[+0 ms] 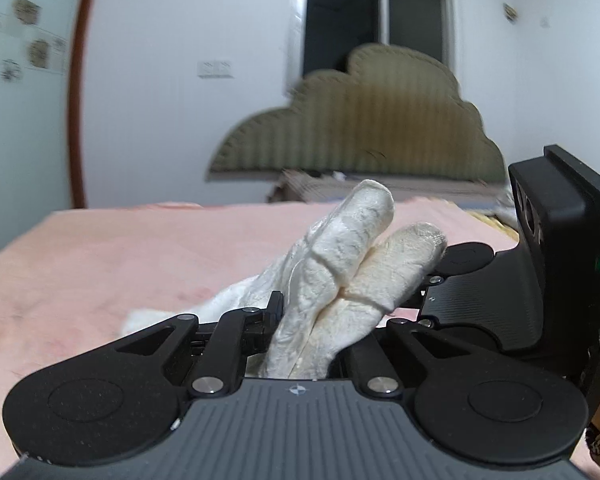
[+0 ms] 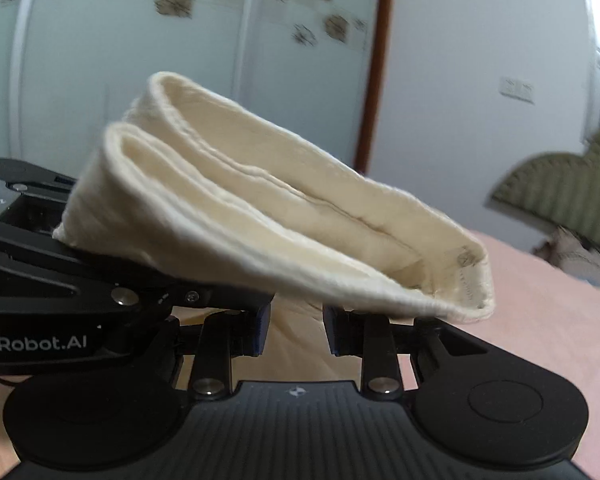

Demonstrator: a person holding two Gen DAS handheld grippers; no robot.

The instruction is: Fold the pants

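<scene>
One pair of cream pants [image 2: 260,216] was held above the bed [image 1: 100,264], bunched into thick rounded folds: two showed end-on in the left view, and the right view showed layered hems with a stitched seam. The cloth looked soft, nubbly and heavy. Two black claws gripped it. The left claw [image 1: 300,320] was closed tight on the pants, its fingers pressed against the folds. The right claw [image 2: 296,320] held the pants between its two blue-padded fingers [image 2: 262,326], part-way apart with cloth filling the gap. The bed wore a plain pink sheet; beyond it stood one scalloped, ribbed olive headboard [image 1: 360,132].
</scene>
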